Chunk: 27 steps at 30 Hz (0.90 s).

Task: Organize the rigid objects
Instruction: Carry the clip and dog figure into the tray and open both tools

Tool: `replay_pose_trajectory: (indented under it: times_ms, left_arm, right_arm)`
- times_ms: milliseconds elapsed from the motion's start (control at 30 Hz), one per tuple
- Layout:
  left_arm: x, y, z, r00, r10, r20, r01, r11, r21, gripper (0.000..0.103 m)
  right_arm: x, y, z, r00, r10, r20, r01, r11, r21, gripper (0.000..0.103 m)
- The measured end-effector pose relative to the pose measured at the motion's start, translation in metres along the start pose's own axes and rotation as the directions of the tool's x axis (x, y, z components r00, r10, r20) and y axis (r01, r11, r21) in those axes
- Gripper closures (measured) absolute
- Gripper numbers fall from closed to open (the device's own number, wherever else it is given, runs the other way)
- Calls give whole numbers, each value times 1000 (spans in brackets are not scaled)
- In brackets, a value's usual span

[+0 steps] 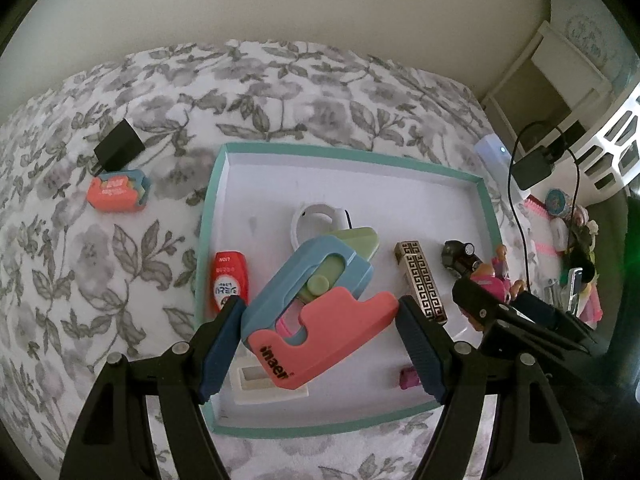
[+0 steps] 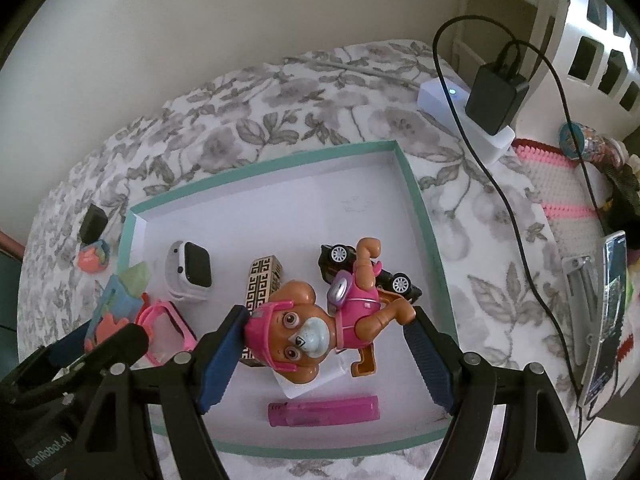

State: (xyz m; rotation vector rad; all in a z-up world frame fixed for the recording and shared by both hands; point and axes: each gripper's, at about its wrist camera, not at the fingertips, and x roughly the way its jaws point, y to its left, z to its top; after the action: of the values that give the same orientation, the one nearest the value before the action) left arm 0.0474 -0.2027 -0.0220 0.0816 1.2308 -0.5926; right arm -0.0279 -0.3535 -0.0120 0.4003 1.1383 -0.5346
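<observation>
The left gripper (image 1: 320, 344) grasps a blue, green and coral plastic toy (image 1: 316, 304) between its jaws, above the teal-rimmed tray (image 1: 208, 216). The right gripper (image 2: 326, 354) clamps a pink-suited puppy figure (image 2: 316, 328) over the same tray, a pink lighter (image 2: 324, 410) lying just below its jaws.

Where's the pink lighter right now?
Right wrist view: the pink lighter lies flat inside the teal-rimmed box, by its near edge, just below the toy dog figure.
</observation>
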Motion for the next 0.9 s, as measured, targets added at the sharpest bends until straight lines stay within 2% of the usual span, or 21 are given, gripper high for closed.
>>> replay_pose_trajectory:
  times_ms: [533, 900]
  left_arm:
    - [22, 8, -4, 996, -1, -88, -3, 999, -43, 25]
    - [21, 9, -3, 996, -5, -93, -1, 998, -59, 25]
  right_arm:
    - [17, 3, -3, 998, -14, -53, 13, 1000, -23, 22]
    - [19, 5, -2, 998, -12, -61, 10, 999, -33, 22]
